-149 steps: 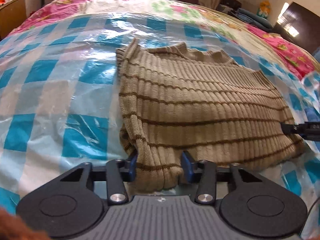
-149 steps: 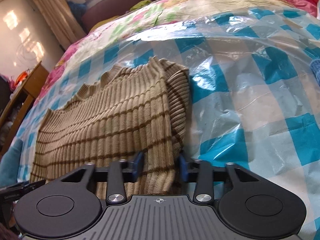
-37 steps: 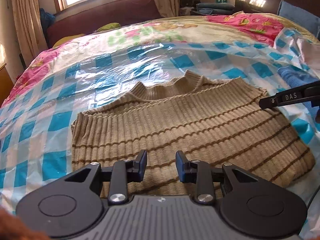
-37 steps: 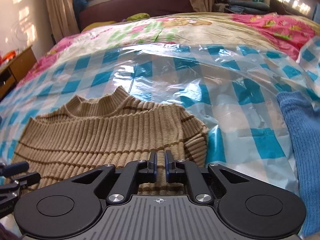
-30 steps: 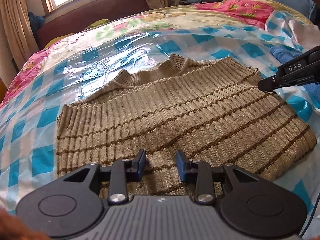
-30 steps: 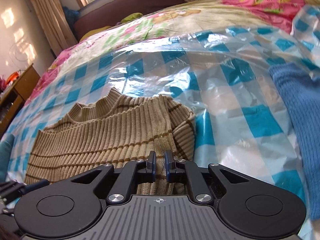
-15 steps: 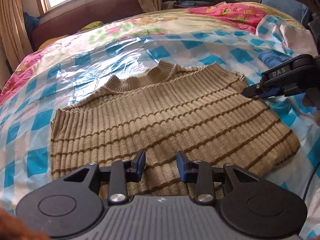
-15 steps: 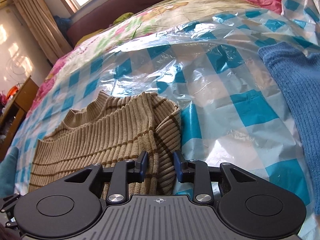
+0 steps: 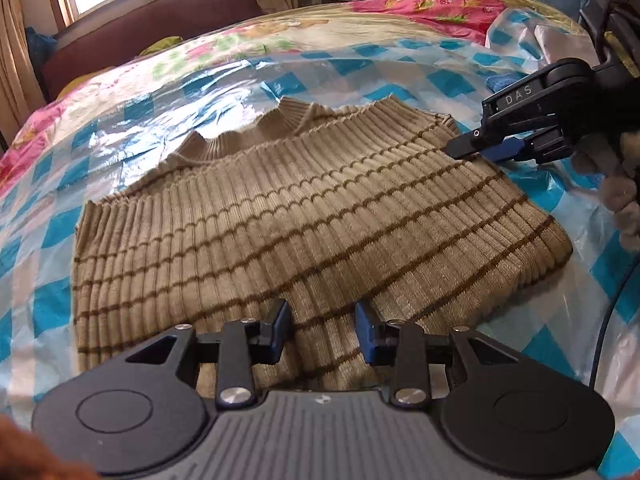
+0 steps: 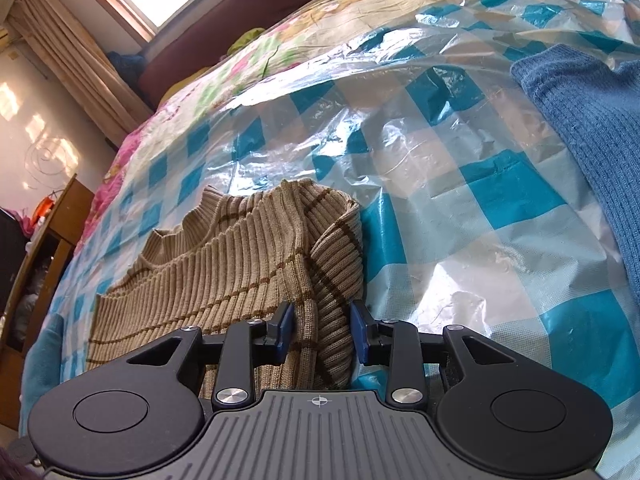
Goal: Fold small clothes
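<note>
A tan ribbed sweater with brown stripes (image 9: pixel 300 216) lies flat on the bed, collar away from me, sleeves folded under. My left gripper (image 9: pixel 322 332) hovers over its near hem, jaws opening a little, with flat knit showing in the gap and the pads not pressing on it. My right gripper (image 10: pixel 322 330) straddles the sweater (image 10: pixel 224 276) at its rolled right edge; its jaws are opening and the fold sits loosely between them. In the left wrist view the right gripper (image 9: pixel 476 146) comes in from the right at the sweater's far right shoulder.
A blue-and-white checked plastic sheet (image 10: pixel 460 184) covers the bed under the sweater. A blue knit garment (image 10: pixel 592 128) lies to the right. A fuzzy grey sleeve (image 9: pixel 624 200) holds the right gripper. A wooden cabinet (image 10: pixel 52 248) stands at the far left.
The right gripper's jaws went from nearly shut to apart around the sweater's right fold, and it rolled and dropped slightly. The left gripper shifted a little along the hem.
</note>
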A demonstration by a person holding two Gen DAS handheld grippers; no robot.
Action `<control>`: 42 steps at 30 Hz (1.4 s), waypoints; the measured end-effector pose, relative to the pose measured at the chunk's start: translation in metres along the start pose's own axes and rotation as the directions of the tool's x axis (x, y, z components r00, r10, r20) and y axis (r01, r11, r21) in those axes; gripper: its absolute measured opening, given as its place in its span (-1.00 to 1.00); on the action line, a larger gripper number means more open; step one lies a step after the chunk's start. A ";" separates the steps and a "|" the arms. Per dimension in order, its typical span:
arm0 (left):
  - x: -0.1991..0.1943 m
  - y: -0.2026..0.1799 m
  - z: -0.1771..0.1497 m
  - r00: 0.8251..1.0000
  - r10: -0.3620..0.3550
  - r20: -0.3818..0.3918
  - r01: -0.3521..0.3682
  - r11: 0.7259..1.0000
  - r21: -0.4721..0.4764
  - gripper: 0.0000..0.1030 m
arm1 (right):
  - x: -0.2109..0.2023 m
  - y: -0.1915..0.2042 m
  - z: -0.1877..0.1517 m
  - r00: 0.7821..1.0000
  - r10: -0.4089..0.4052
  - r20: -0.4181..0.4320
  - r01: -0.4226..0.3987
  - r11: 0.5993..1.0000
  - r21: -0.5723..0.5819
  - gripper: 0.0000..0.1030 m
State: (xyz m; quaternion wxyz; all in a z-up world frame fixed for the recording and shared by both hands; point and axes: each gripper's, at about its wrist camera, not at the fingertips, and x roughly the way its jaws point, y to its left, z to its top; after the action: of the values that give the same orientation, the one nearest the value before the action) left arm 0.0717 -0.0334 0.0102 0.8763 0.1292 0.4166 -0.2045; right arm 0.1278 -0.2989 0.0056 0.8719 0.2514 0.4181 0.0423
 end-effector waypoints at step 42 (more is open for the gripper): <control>-0.050 0.140 -0.095 0.994 0.069 0.089 -0.004 0.812 -0.584 -0.05 | 0.093 0.282 -0.049 0.974 -0.029 -0.226 -0.091 0.860 -0.503 -0.31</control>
State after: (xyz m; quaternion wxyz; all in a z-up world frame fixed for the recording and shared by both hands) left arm 0.0443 0.1405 -0.0016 0.8983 -0.1484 0.4097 -0.0570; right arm 0.1897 -0.0069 0.0476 0.8533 0.0120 0.4839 0.1937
